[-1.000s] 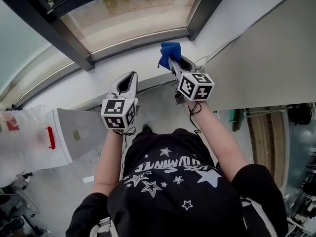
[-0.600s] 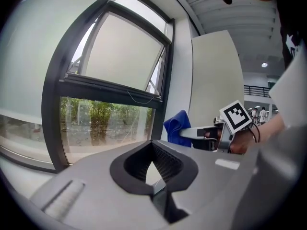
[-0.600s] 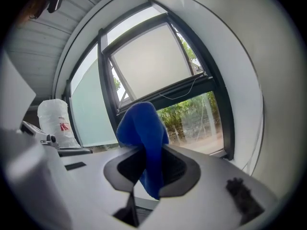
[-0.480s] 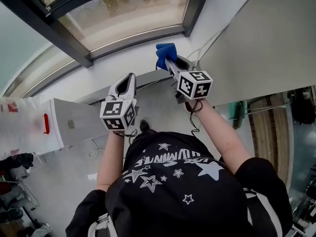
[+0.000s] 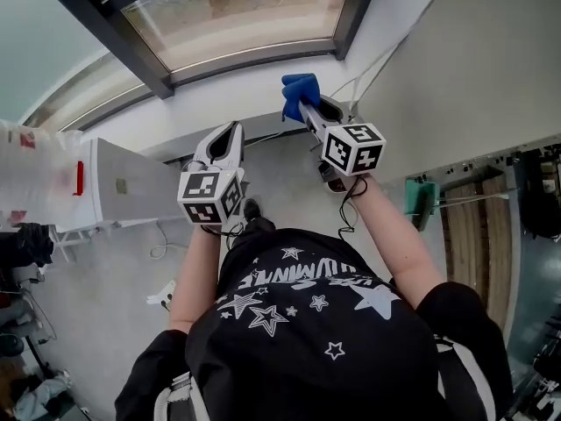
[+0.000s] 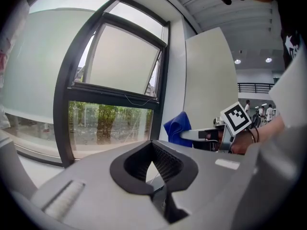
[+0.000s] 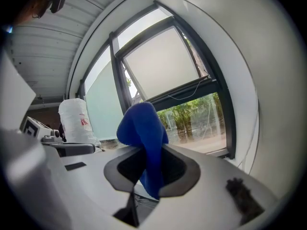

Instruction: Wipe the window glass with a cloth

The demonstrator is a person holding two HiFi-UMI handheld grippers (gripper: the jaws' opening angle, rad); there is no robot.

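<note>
- One bunched blue fabric cloth (image 7: 143, 128) sits clamped in the right gripper (image 5: 307, 110), below the dark-framed window glass (image 5: 245, 16) and apart from it.
- It looks soft, light and floppy; a pinched fold should hold.
- The left gripper (image 5: 231, 134), below the glass, has its jaws together on nothing.

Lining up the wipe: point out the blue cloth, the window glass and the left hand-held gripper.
blue cloth (image 5: 298, 92): head view, its bunched end.
window glass (image 5: 245, 14): head view, middle of the pane.
left hand-held gripper (image 5: 231, 131): head view, midway between its fingertips.
</note>
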